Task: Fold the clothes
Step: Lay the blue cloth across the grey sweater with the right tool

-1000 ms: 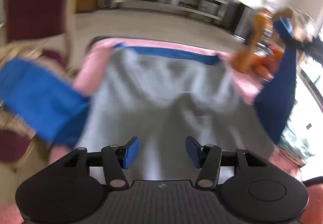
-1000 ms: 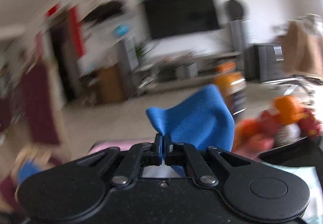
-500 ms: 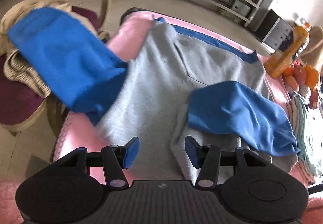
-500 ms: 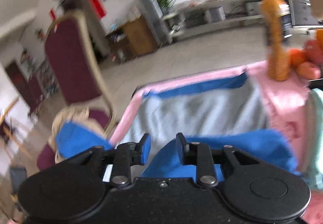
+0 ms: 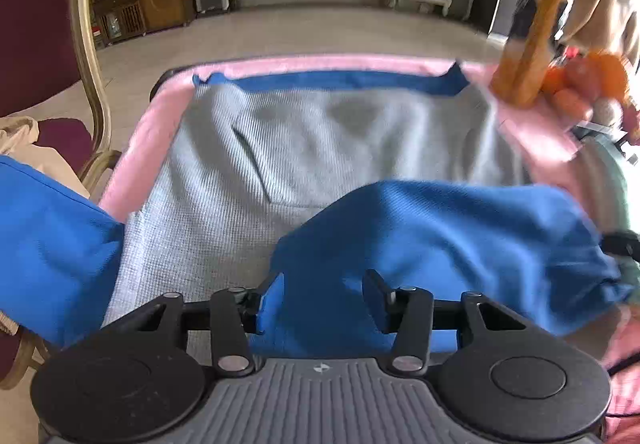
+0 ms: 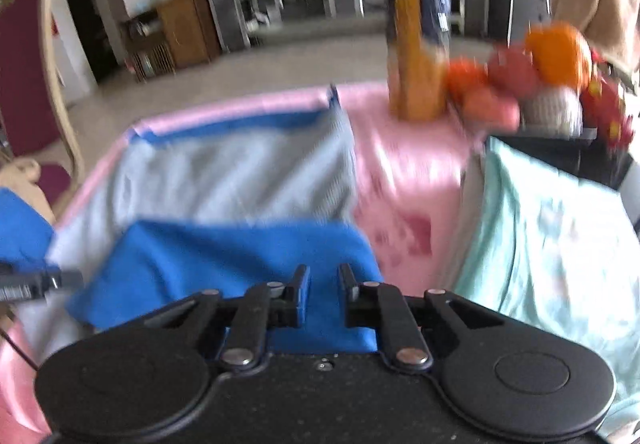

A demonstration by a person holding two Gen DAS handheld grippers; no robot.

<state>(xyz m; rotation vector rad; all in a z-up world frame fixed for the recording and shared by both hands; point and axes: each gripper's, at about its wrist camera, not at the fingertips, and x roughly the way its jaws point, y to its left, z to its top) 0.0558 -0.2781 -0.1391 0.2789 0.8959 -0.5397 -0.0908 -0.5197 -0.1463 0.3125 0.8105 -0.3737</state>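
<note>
Left wrist view. My left gripper (image 5: pixel 323 286) stands wide, nothing between its fingers. Directly ahead of it lies the grey sweatshirt (image 5: pixel 304 147), spread flat on the pink cover (image 5: pixel 132 147), its blue hem (image 5: pixel 340 80) along the far edge. One blue sleeve (image 5: pixel 448 240) is folded across the body, just ahead of and right of the fingers; I cannot tell whether the fingertips touch it. The other blue sleeve (image 5: pixel 52 256) hangs past the left edge of the cover, toward a maroon chair (image 5: pixel 48 55). A pink margin shows to the left and beyond the hem; bare floor lies beyond that. Far right, a blurred orange bottle (image 5: pixel 524 55) and fruit (image 5: pixel 588 79) crowd the corner.

Right wrist view. My right gripper (image 6: pixel 323 282) is parted narrowly and holds nothing; the folded sleeve (image 6: pixel 240 264) lies under and ahead of it. Only this view shows the pale green cloth (image 6: pixel 552 228) to the right, with a strip of pink cover (image 6: pixel 404 179) between it and the sweatshirt (image 6: pixel 240 171). The bottle (image 6: pixel 418 31) stands upright ahead and right, the fruit (image 6: pixel 556 51) beside it. At the left edge, a dark object, cut off, is likely the other tool. Motion blur softens all detail here.
</note>
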